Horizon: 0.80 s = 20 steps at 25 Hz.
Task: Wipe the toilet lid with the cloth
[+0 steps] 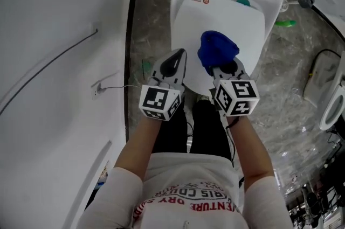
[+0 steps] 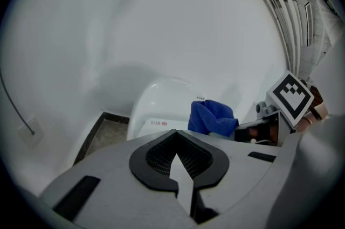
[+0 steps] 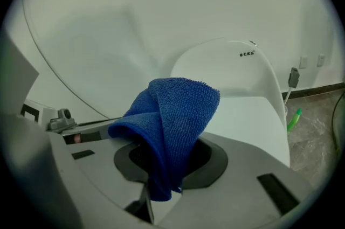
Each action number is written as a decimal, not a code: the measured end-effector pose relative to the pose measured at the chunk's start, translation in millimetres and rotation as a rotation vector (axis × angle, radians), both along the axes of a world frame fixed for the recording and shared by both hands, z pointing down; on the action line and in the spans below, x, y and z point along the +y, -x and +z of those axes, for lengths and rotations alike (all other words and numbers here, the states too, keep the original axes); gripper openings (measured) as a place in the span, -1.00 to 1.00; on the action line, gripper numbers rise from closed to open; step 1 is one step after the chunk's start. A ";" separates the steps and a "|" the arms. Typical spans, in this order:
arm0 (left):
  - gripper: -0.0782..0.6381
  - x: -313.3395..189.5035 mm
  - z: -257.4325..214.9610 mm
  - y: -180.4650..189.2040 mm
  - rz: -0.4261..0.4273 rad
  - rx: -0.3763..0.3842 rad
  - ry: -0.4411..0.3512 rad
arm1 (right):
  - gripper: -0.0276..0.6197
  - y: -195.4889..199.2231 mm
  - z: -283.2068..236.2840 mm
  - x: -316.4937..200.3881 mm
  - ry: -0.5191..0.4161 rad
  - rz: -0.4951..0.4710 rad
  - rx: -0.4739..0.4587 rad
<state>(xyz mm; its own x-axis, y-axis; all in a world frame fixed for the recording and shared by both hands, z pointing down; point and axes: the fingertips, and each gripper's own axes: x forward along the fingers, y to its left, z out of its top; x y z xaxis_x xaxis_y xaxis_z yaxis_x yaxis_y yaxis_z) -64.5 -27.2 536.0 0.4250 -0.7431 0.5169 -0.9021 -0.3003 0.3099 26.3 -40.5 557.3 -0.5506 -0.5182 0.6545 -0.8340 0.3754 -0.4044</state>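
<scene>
Found blue cloth point(image 1: 217, 50) bunched in clamped right claw point(image 1: 226, 69) just above front of toilet lid point(image 1: 226, 12), with left claw point(image 1: 173, 63) closed on nothing beside lid's front edge; judged best flattened onto lid and drawn in overlapping strokes.

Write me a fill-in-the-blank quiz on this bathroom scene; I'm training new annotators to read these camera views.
The right tool is clamped on the ___ terry cloth.
The left tool, its jaws together, holds ___.
Both tools are above the closed, glossy ___ toilet lid.
Missing words: blue; nothing; white.
</scene>
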 end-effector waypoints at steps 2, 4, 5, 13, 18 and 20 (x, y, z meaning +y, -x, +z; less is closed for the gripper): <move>-0.76 -27.5 -4.2 20.4 0.000 -0.029 -0.023 | -0.64 15.5 3.6 -25.5 0.012 0.017 0.002; -0.76 -50.9 -6.6 39.4 0.003 -0.042 -0.023 | -0.64 32.3 5.5 -47.2 0.029 0.029 -0.005; -0.76 -61.9 -7.8 48.0 0.003 -0.034 -0.020 | -0.64 41.5 7.0 -57.3 0.042 0.032 -0.014; -0.76 -126.6 15.7 91.8 0.047 -0.001 0.022 | -0.65 113.1 58.5 -111.9 0.205 0.008 -0.054; -0.76 -142.0 40.5 101.0 0.078 -0.009 0.059 | -0.65 114.8 92.5 -130.4 0.237 0.016 0.044; -0.76 -144.5 47.8 100.9 0.084 -0.012 0.078 | -0.64 107.3 101.0 -135.7 0.236 0.018 0.101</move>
<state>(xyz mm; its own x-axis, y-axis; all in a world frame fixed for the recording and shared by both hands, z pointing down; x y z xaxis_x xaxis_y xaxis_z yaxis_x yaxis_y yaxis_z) -165.4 -171.6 583.7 0.4771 -0.6624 0.5775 -0.8787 -0.3501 0.3244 -80.9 -176.1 658.3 -0.4685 -0.3539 0.8095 -0.8802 0.2656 -0.3932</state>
